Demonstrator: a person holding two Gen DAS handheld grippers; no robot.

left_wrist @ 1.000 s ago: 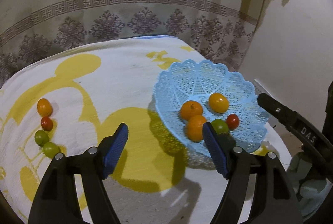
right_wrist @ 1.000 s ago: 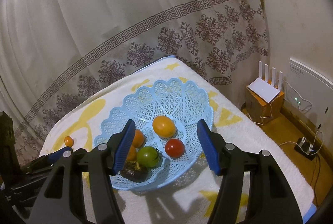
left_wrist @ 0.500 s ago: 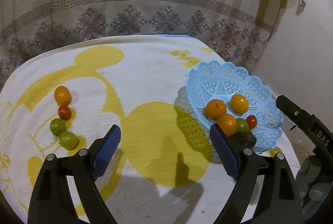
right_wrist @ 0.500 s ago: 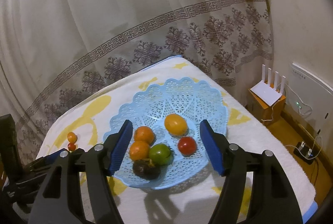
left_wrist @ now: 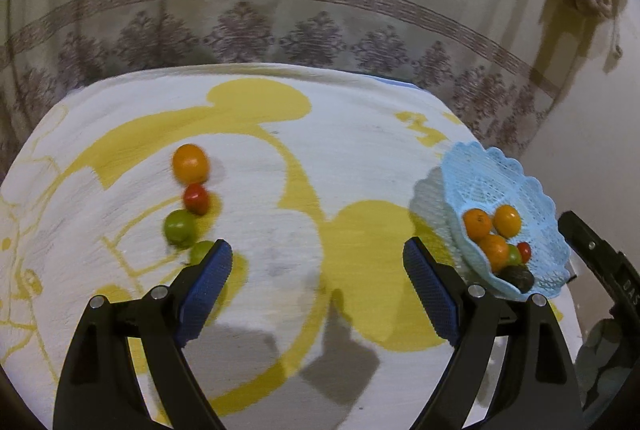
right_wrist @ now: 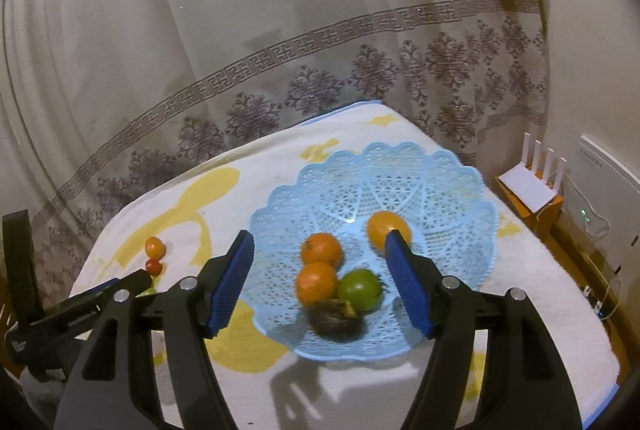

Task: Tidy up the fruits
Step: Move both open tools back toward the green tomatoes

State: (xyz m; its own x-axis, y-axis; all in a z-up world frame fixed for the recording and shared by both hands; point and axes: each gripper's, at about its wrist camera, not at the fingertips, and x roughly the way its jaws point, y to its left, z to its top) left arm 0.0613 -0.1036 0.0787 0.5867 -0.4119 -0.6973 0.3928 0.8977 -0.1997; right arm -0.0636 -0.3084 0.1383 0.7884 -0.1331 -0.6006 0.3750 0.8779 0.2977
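The left gripper (left_wrist: 318,262) hangs over a white cloth with a yellow cartoon print (left_wrist: 280,158), its blue-padded jaws spread wide with nothing between them. Just past its left pad lies a row of four loose fruits: a green fruit (left_wrist: 200,251) partly hidden by the pad, a second green one (left_wrist: 179,227), a small red tomato (left_wrist: 196,198), and an orange citrus (left_wrist: 190,163) farthest away, each touching or nearly touching the next.

The right gripper (right_wrist: 320,256) hovers above a pale blue lattice plastic basket (right_wrist: 420,174), jaws parted and empty. In the basket sit two tangerines (right_wrist: 320,266), a yellow-orange citrus (right_wrist: 386,226), a green tomato (right_wrist: 360,289) and a dark, wrinkled fruit (right_wrist: 334,318).

These fruits look light, round and smooth, so they would likely roll or slip. The tomatoes probably bruise under hard pressure. The safest hold is likely across the widest middle, pads on opposite sides. The close spacing of the row leaves little room for a pad.
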